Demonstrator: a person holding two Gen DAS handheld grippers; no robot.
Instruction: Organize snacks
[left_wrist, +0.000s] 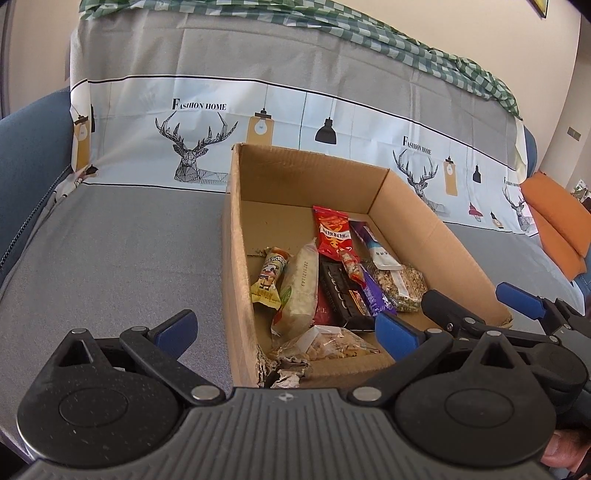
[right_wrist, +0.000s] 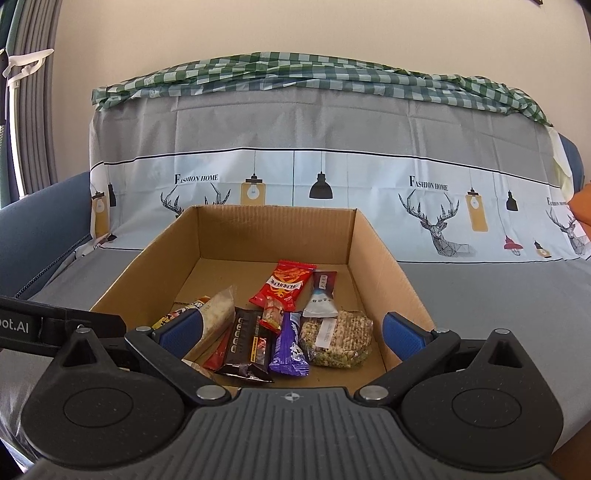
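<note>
An open cardboard box (left_wrist: 236, 258) (right_wrist: 388, 266) sits on the cloth-covered sofa seat and holds several snacks. Among them are a red packet (left_wrist: 332, 230) (right_wrist: 282, 286), a purple bar (left_wrist: 376, 295) (right_wrist: 290, 343), a black bar (left_wrist: 340, 295) (right_wrist: 245, 343), a grain cake (left_wrist: 400, 282) (right_wrist: 338, 336), a white rice bar (left_wrist: 301, 291) (right_wrist: 216, 317) and a yellow cartoon packet (left_wrist: 269, 280). My left gripper (left_wrist: 286, 330) hangs open over the box's near left corner, holding nothing. My right gripper (right_wrist: 291, 332) is open and empty above the box's near edge.
Grey cloth with a deer print (right_wrist: 439, 229) covers the sofa seat and back. A green check cloth (right_wrist: 295, 74) lies along the top. An orange cushion (left_wrist: 554, 221) is at the right and a blue sofa arm (left_wrist: 29, 166) at the left. The box's near left corner (left_wrist: 266, 365) is torn.
</note>
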